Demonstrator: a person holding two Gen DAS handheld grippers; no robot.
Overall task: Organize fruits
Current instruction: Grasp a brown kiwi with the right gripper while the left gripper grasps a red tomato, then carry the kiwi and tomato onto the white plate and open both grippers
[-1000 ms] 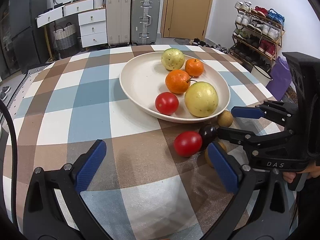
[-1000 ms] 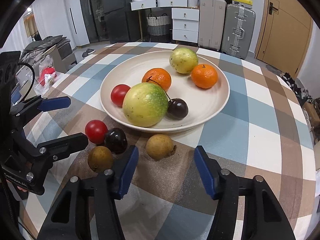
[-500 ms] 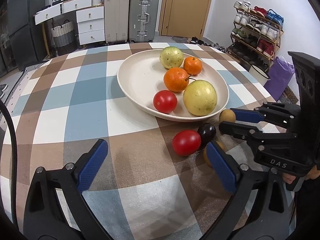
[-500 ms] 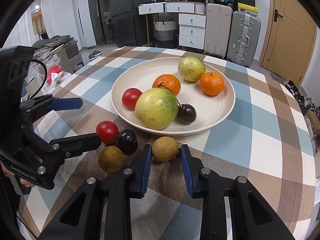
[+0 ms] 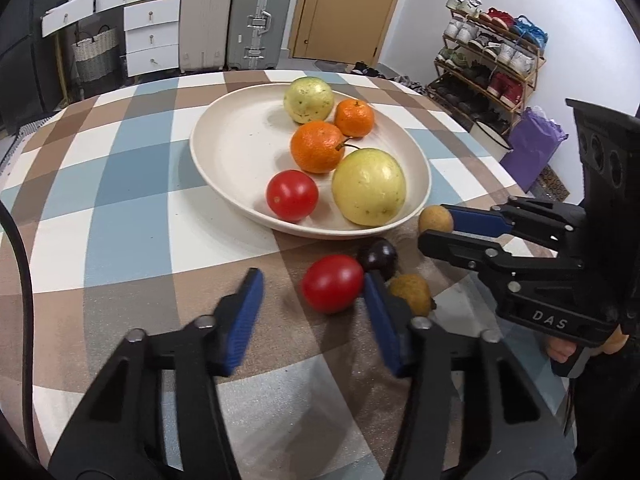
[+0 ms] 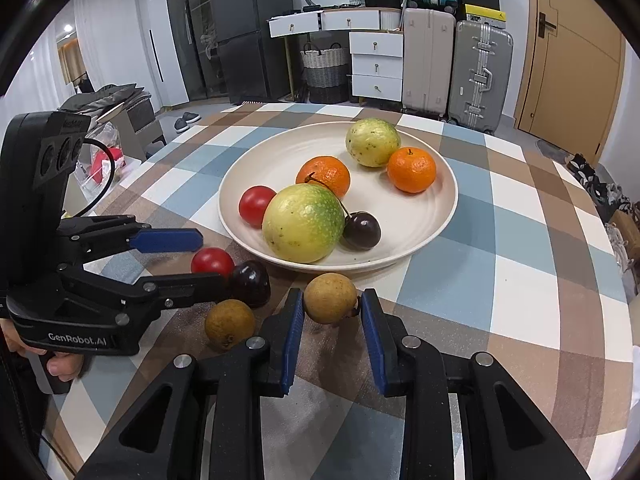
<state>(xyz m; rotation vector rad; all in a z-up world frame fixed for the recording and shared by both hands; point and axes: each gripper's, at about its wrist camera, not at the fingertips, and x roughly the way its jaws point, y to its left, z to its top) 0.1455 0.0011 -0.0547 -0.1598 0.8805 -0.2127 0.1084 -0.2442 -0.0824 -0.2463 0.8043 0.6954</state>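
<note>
A cream plate (image 5: 224,148) (image 6: 436,216) on the checked table holds two yellow-green fruits, two oranges, a tomato and a dark cherry. In front of it lie a red tomato (image 5: 331,283) (image 6: 212,262), a dark cherry (image 5: 378,258) (image 6: 251,283) and two brown longans. My right gripper (image 6: 332,312) is shut on one longan (image 6: 330,298) (image 5: 435,219), lifted just above the cloth. My left gripper (image 5: 310,300) is open, its fingers on either side of the red tomato, the right pad close to it. The other longan (image 5: 412,293) (image 6: 230,323) lies beside that finger.
The table edge curves away at left and right. Suitcases (image 5: 256,20), white drawers (image 5: 150,36) and a shoe rack (image 5: 490,64) stand beyond the table. A clothes pile and bags (image 6: 108,136) lie off the table's left side in the right wrist view.
My right gripper closed on the longan and raised it slightly. My left gripper moved forward and narrowed around the red tomato.
</note>
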